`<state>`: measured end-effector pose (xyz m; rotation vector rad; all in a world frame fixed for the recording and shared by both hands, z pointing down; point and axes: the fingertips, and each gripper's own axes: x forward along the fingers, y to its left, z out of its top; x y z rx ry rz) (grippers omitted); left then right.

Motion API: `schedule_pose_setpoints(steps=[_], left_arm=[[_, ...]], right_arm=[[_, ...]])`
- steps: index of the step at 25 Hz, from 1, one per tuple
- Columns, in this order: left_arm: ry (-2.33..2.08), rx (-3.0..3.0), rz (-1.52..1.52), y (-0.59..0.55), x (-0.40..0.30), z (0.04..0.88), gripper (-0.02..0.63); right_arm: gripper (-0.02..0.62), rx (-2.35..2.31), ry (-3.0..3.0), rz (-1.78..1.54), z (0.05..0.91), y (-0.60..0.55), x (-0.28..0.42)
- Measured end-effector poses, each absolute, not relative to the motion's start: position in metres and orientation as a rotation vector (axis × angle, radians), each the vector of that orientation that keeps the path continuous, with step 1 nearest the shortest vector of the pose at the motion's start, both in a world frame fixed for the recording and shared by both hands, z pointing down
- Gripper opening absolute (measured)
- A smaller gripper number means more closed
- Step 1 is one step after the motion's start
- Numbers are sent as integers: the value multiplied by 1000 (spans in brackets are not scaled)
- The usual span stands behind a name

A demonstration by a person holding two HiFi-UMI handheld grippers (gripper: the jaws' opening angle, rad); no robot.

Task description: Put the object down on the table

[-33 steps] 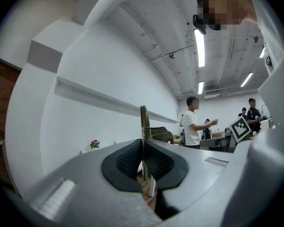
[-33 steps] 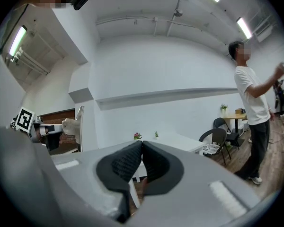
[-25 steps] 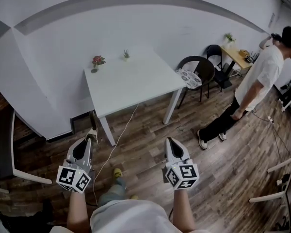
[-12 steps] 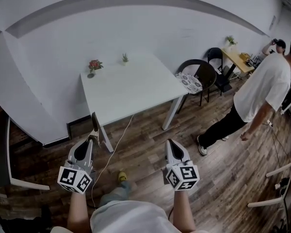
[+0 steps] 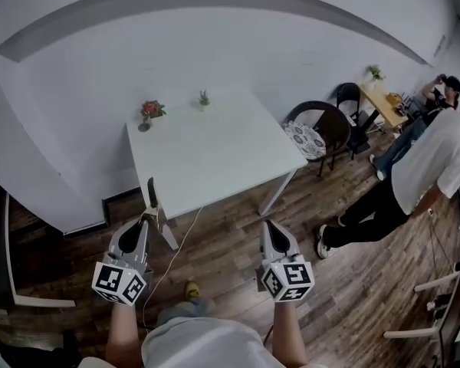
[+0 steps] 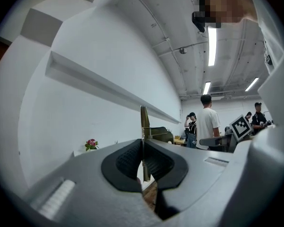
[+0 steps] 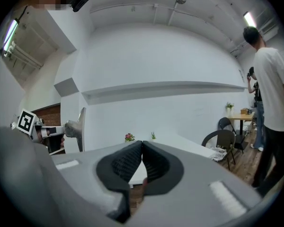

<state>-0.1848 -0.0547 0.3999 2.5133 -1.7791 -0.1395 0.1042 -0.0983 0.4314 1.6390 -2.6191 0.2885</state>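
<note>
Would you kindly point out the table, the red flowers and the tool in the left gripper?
table (image 5: 215,156): head view, bare top.
flowers (image 5: 149,109): head view, red blooms.
tool (image 5: 150,192): head view, its dark upper part.

We find no words, numbers, brand names or signs that can be read. The only printed marks are black-and-white square patterns on the marker cube (image 5: 119,282) of the left gripper (image 5: 145,219) and the marker cube (image 5: 287,278) of the right gripper (image 5: 269,225); they hold no letters.
</note>
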Motion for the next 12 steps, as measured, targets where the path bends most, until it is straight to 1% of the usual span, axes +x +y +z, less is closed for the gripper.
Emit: schedule_pose_setpoints(steps=[12], left_arm=[[-1766,2485,-133,-163,-222,412,11]], right_arm=[[3,1603,-2611,294,437,-210,60]])
